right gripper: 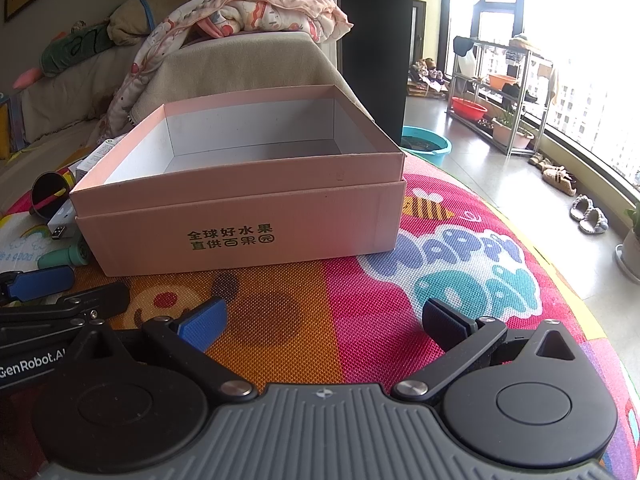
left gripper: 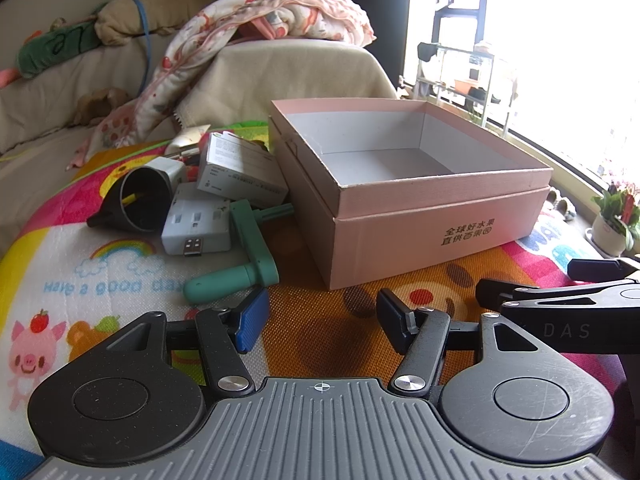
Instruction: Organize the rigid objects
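Observation:
An open pink cardboard box stands empty on the colourful play mat; it also fills the middle of the right wrist view. Left of it lies a pile: a green crank handle, a white USB power adapter, a white carton and a black funnel. My left gripper is open and empty, just in front of the green handle and the box corner. My right gripper is open and empty, low over the mat in front of the box.
The play mat lies on the floor. A covered sofa with a blanket stands behind the box. A potted plant, a teal basin, slippers and a shelf rack stand by the window at right.

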Motion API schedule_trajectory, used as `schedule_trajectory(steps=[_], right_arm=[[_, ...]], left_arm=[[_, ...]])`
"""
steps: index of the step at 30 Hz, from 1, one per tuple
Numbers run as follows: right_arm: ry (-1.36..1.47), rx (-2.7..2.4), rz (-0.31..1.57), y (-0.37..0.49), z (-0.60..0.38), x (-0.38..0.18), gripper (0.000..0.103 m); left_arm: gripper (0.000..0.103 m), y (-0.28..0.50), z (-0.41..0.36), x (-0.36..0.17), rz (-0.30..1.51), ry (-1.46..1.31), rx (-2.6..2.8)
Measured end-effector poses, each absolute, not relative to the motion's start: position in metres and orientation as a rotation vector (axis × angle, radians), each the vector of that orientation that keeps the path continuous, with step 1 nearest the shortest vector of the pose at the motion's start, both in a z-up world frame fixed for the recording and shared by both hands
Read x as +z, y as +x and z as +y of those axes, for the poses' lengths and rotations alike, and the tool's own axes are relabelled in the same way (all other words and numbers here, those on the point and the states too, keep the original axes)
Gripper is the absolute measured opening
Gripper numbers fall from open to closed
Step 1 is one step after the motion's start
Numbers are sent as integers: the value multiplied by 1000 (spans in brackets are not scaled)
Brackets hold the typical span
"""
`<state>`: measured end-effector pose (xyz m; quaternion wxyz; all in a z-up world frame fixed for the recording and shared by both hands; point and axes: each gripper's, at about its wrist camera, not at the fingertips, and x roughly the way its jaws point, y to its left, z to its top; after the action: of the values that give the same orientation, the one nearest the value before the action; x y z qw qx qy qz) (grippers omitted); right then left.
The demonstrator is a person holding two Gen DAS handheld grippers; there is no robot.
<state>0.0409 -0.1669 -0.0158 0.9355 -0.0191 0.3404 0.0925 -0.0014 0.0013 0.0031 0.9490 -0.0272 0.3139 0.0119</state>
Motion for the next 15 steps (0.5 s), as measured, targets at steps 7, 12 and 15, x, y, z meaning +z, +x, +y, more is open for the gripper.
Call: schedule_trajectory(steps=[7,12,15], right_arm=[[-77,221,796,54,-168,-8,103],[-144,305,856,68,-157,2,103],[-55,432,811,66,-148,12,103]], left_arm=[[61,-14,29,12,603,-149,-56],[61,-18,74,48,499,-186,-54],[61,6,108,74,439,-182,-20]])
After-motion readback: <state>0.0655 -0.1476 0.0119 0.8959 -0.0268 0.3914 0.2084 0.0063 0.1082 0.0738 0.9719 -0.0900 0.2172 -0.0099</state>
